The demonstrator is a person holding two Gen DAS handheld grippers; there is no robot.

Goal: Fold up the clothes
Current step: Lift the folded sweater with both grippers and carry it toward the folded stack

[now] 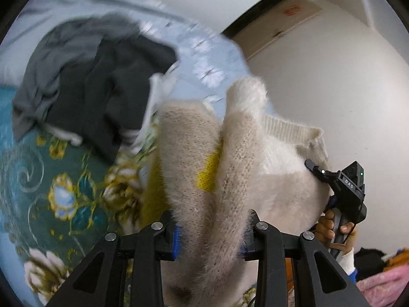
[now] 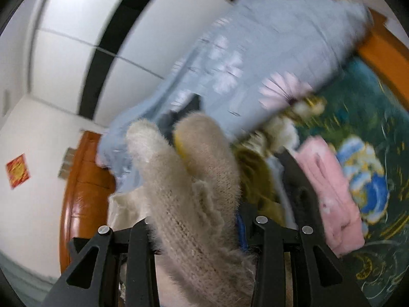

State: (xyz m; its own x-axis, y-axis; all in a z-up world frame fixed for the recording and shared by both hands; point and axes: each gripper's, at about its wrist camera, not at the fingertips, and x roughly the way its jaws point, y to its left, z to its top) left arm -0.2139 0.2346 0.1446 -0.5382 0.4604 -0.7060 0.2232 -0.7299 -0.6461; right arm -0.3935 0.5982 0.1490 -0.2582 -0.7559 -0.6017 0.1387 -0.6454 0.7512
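A fluffy cream knit sweater with a yellow patch is lifted above the bed. My left gripper is shut on a bunched fold of it, the fabric filling the gap between the fingers. In the left wrist view my right gripper clamps the sweater's far ribbed edge, with a hand on its handle. In the right wrist view my right gripper is shut on the same cream sweater, which hides the fingertips.
A dark grey garment pile lies on the green floral bedspread. A light blue floral quilt lies behind. Folded pink cloth sits on the bedspread at right. A wooden bed frame and white walls surround.
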